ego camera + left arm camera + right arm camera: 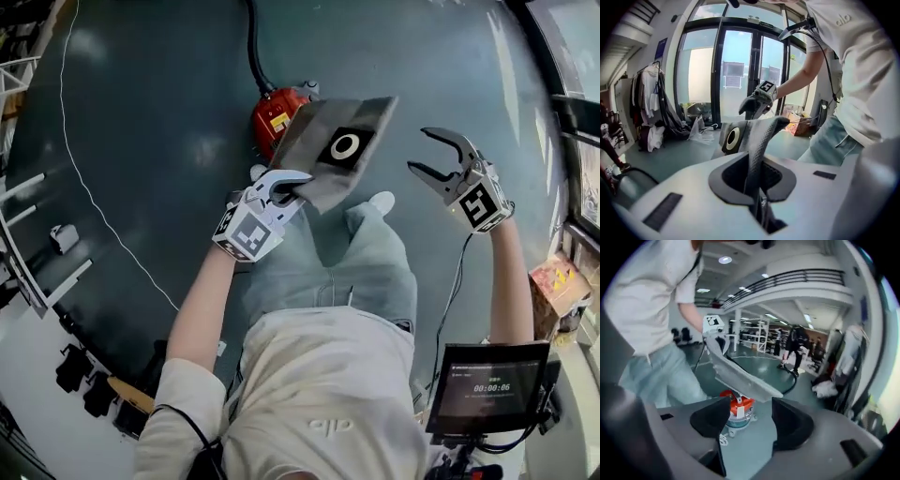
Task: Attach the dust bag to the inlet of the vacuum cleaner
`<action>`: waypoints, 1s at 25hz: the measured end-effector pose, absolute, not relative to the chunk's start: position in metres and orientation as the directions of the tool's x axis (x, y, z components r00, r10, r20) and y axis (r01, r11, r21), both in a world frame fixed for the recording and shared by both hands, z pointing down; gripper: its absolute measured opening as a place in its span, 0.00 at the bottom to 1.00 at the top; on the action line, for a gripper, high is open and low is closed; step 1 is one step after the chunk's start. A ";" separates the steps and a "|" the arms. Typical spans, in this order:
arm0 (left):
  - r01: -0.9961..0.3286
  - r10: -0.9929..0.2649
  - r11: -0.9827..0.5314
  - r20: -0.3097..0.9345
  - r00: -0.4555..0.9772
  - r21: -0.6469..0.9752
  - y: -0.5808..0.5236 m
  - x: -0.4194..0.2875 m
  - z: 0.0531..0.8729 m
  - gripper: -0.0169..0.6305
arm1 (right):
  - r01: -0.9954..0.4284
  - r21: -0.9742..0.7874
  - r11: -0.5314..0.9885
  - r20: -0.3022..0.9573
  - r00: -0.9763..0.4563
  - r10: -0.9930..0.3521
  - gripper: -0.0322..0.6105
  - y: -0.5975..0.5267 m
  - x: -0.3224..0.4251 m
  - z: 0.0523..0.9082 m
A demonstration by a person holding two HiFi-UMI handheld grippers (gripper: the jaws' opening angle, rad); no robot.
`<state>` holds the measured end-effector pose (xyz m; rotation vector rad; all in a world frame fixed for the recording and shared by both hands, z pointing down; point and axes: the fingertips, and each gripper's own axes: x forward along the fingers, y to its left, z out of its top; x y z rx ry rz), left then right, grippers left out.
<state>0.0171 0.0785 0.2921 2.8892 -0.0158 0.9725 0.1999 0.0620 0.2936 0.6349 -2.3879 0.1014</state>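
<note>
Head view: a grey dust bag (319,155) is being held in the air above the red vacuum cleaner (272,117), which is standing on the dark floor (150,141). The bag's edge is being pinched by the closed fingers of the left gripper (284,190). The fingers of the right gripper (422,150) are being held wide apart and empty, near the bag.

For a clean fit, the bag's black collar and its white ring (345,145) are probably best being steadied by the free gripper and squared to the inlet before being pushed on.

00:00:06 is being shown on a screen (487,386). A shirt logo is seemingly reading "alo". The vacuum's yellow label is too small to read.
</note>
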 end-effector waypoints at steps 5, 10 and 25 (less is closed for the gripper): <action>0.010 0.101 -0.988 0.589 0.802 0.155 0.105 0.044 0.300 0.06 | -0.036 0.425 0.904 0.732 -0.575 -0.367 0.45 0.058 0.178 0.331; 0.071 0.192 -0.971 0.563 0.804 0.230 0.156 0.053 0.297 0.06 | 0.121 0.476 0.871 0.731 -0.606 -0.315 0.45 0.084 0.153 0.336; 0.146 0.363 -0.863 0.393 0.845 0.484 0.232 0.051 0.295 0.06 | 0.033 0.067 0.997 0.815 -0.579 -0.036 0.10 0.200 0.156 0.311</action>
